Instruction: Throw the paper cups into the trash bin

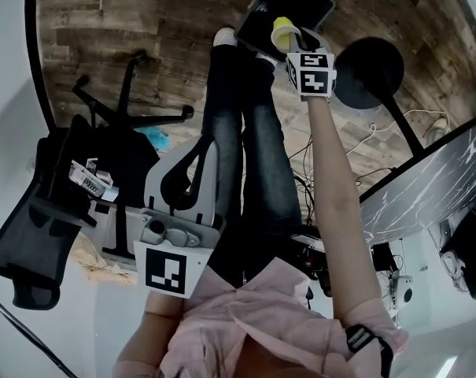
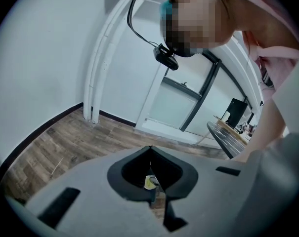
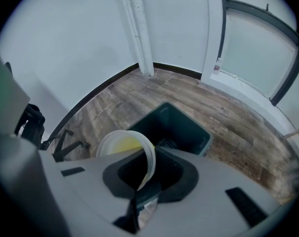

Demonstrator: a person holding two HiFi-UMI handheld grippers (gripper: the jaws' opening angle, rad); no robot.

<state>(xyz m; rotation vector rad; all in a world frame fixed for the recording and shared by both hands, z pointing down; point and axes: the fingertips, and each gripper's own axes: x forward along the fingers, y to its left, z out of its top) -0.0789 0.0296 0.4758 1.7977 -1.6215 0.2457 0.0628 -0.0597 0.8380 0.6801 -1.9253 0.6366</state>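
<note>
The step in hand looks like the drop itself. The right gripper (image 1: 291,39) is stretched out above the bin (image 3: 186,127), its jaws nearly closed on the thin wall of a cup (image 3: 122,144), pinching it at the rim. In the right gripper view the cup hangs just short of the bin's near edge, not squarely over its opening.

To do it well, I would carry the cup on until it sits over the middle of the bin and lower it close to the rim. Then spread the jaws wide in one move: a cup this light can drift, or cling to one jaw.

The left gripper (image 2: 150,157) is held well back from the bin, close to the person's body. Its jaws are together and grip nothing I can name. A small pale scrap shows at the seam, too small to identify.

The cup is thin paper, white outside and yellow within, round-mouthed and slightly flexed where it is pinched. The bin is dark, smooth plastic, squarish with rounded corners, and stands open-topped on the floor (image 3: 238,117). The floor around the bin is matt wood-grain plank
</note>
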